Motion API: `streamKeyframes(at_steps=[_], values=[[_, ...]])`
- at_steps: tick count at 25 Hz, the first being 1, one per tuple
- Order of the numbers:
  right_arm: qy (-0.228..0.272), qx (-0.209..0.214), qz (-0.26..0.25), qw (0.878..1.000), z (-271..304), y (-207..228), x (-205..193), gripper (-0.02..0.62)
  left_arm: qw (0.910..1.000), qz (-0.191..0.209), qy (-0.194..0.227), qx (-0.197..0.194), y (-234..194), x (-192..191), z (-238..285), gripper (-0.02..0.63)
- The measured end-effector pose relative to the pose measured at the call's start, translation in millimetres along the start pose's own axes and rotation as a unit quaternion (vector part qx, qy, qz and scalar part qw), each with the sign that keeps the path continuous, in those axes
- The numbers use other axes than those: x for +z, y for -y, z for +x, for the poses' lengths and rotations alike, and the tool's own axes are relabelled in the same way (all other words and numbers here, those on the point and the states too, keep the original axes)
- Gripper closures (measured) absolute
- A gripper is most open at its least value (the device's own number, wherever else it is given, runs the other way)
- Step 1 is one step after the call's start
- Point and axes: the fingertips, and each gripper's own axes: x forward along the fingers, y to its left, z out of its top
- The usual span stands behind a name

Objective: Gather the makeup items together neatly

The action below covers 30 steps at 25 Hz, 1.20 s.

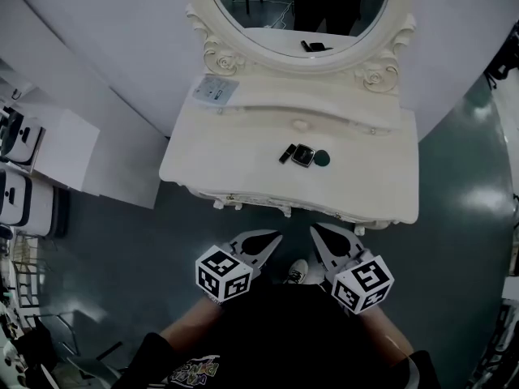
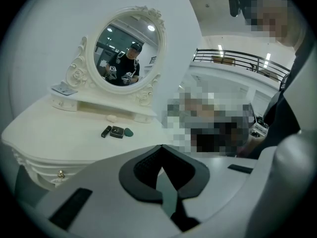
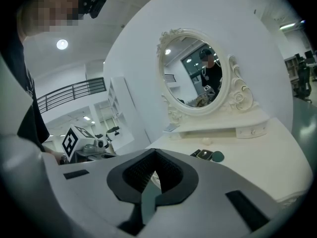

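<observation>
Far to the left of the oval mirror (image 1: 300, 6), white cabinets (image 1: 49, 148) stand on the floor. At the left foot of the mirror, on the raised shelf under it, lies a pale printed card (image 1: 216, 91). The white surface (image 1: 235, 164) spreads out in front of the mirror.

The left gripper (image 1: 272, 238) is held in front of the mirror, off the near edge of the surface and a little left of the mirror's middle. In the left gripper view its jaws are pressed together tip to tip, and nothing is between them.

The makeup items lie in one short row on the surface, straight in front of the mirror and close to its middle line. From the left comes first a dark tube (image 1: 285, 153). It lies tight against a square compact (image 1: 303, 156); whether they touch I cannot tell. Then a round green piece (image 1: 322, 158) lies just beside the compact. All three are well apart from both grippers.

The right gripper (image 1: 319, 232) is also held off the near edge, a little right of the mirror's middle, near the left gripper but not touching it. Its jaws are closed as well, and they are empty.
</observation>
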Motion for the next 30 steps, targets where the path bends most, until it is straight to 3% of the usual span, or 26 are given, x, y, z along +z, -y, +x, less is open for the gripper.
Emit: streamKeyframes(at_steps=[11,22,26,30], values=[[0.009,-0.023,0.0,1.0,17.0,13.5,10.0,0.566,0.9982,0.015,-0.008,0.057,-51.1,6.2,21.0,0.598],[0.004,-0.065,0.021,0.998,53.2,34.3,15.8,0.566,0.995,0.055,-0.039,0.074,-117.8,18.0,58.7,0.595],[-0.002,-0.082,0.028,0.996,64.4,42.1,15.9,0.566,0.9922,0.079,-0.053,0.081,-142.0,20.3,80.7,0.525],[-0.006,-0.101,0.035,0.994,69.4,51.7,13.9,0.566,0.9885,0.099,-0.068,0.093,-165.5,20.4,109.3,0.499]])
